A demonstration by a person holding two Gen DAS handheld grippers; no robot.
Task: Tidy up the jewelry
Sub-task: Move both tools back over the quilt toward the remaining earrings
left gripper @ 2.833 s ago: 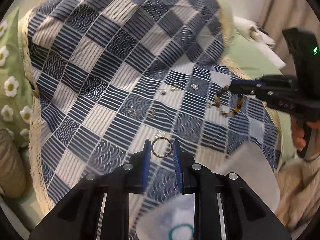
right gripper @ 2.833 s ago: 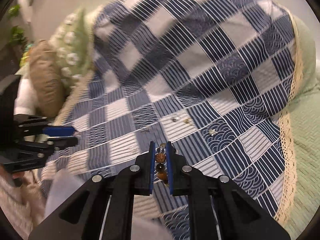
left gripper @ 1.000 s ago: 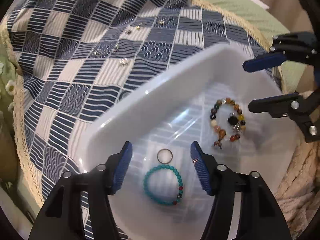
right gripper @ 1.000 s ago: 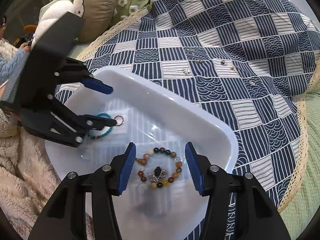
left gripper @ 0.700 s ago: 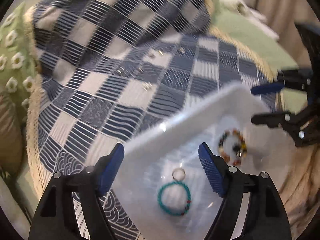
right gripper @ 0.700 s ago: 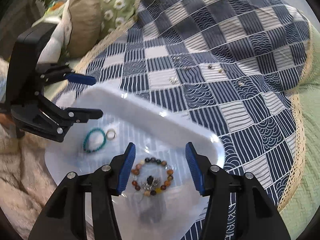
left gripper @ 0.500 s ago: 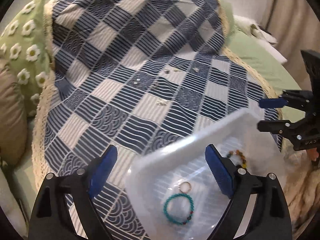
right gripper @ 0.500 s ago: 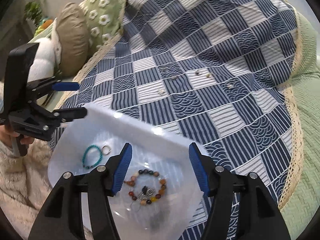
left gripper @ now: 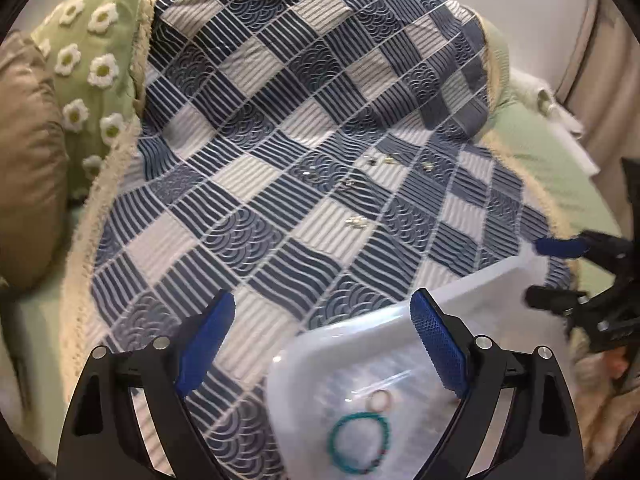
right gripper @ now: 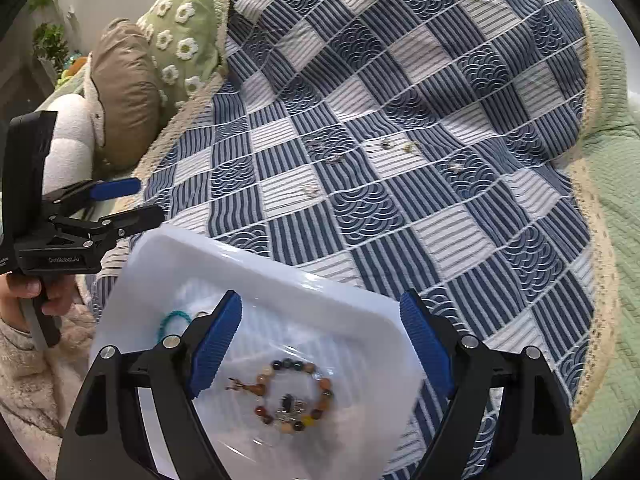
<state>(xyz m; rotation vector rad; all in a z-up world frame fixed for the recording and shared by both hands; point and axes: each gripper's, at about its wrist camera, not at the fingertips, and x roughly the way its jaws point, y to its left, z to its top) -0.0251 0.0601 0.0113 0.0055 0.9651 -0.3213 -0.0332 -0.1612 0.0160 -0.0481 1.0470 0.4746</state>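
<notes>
A white tray [right gripper: 256,268] sits at the near edge of the blue and white checked quilt [right gripper: 400,128] and holds three pieces. A multicoloured bead bracelet [right gripper: 294,394] with a dark charm lies at its right. A teal bead bracelet [left gripper: 358,442] lies at its left, with a small metal ring [left gripper: 381,400] just beyond it on the far side. Several small earrings [left gripper: 358,221] lie scattered on the quilt, well beyond the tray. The left gripper [left gripper: 320,346] hangs over the tray's left end, its fingers spread wide and holding nothing. The right gripper [right gripper: 320,342] hangs over the beaded bracelet, its fingers likewise wide apart and empty. A green daisy pillow [right gripper: 180,44] and a tan pillow [right gripper: 124,92] rest at the far left of the bed
</notes>
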